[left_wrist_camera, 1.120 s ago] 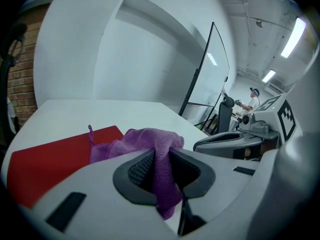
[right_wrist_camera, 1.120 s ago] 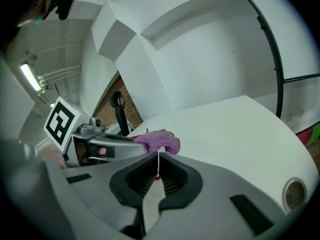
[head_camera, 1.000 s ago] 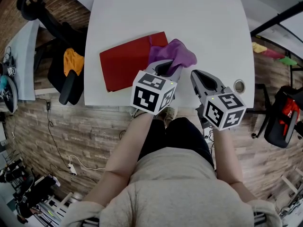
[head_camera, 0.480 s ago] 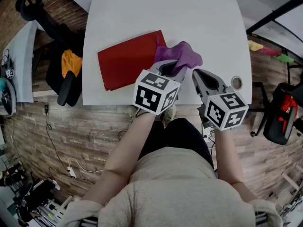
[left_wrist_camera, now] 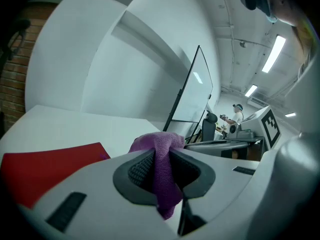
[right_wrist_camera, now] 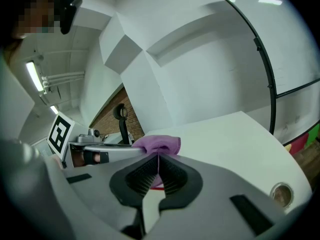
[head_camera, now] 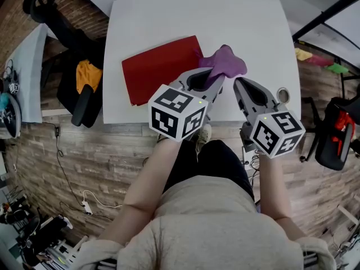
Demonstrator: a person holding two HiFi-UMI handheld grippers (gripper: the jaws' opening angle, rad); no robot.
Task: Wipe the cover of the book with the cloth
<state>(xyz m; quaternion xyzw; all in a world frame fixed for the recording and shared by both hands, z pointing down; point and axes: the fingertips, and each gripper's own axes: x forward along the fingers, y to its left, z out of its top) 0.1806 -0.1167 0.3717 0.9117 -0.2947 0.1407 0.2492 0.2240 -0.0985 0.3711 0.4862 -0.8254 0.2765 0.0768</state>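
The left gripper (head_camera: 214, 79) is clamped on a purple cloth (head_camera: 226, 62). A fold is pinched between its pads and the rest is bunched beyond the tips. The cloth is at the right end of the red book (head_camera: 160, 67), which lies flat on the white counter (head_camera: 197, 16) toward the near left edge. The right gripper (head_camera: 238, 83), jaws pressed together and empty, is just right of the cloth.
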